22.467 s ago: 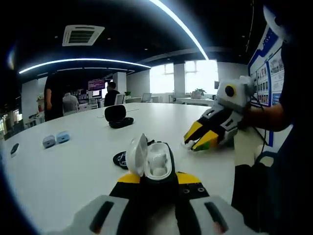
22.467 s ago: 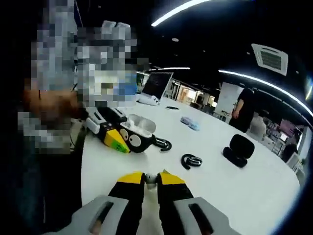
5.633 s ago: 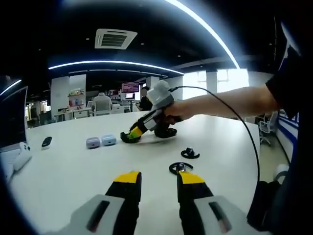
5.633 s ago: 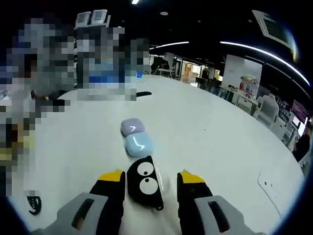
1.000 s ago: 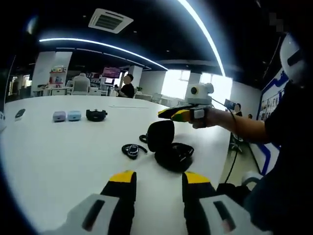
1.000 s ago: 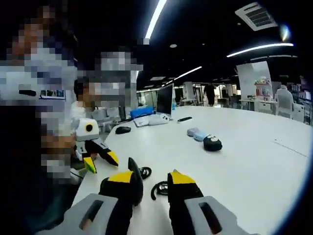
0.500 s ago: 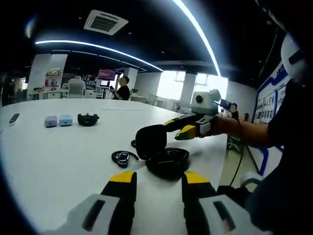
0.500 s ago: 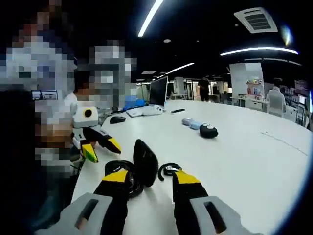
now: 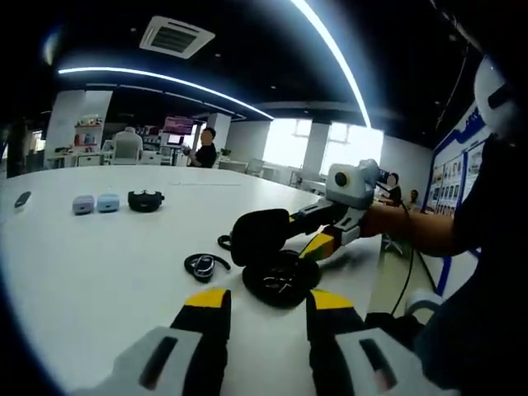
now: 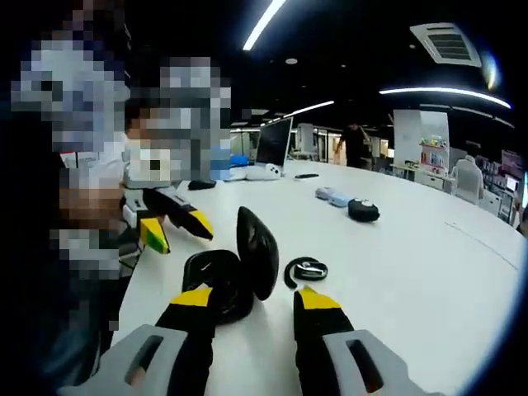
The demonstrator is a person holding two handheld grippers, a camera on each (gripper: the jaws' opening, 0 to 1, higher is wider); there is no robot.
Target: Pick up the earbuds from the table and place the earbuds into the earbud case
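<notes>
A black earbud case (image 9: 276, 262) (image 10: 231, 272) is seen lying on the white table (image 9: 91, 256) (image 10: 412, 247) with its lid raised upright over the round base. Dark contents can be made out inside the base, but whether an earbud sits there cannot be told. Just beside the case, on the table, a black ear-hook earbud (image 9: 203, 265) (image 10: 304, 270) is laid flat. In the left gripper view, a second dark loop (image 9: 224, 242) is glimpsed behind the lid; what it is cannot be told.

The right tongs (image 10: 249, 307) (image 9: 312, 235) are held apart at the case, one yellow-tipped jaw over the base and the other past the lid on the earbud's side; nothing is clamped. In the left gripper view they are seen reaching to the case from the side, held by a person's hand (image 9: 388, 223). The left tongs (image 9: 261, 301) (image 10: 169, 225) are held apart just short of the case, with nothing between the jaws.

Well apart from the case, a small black case (image 9: 145, 200) (image 10: 364, 211) and two pale blue cases (image 9: 96, 203) (image 10: 333, 198) are set in a row on the table.
</notes>
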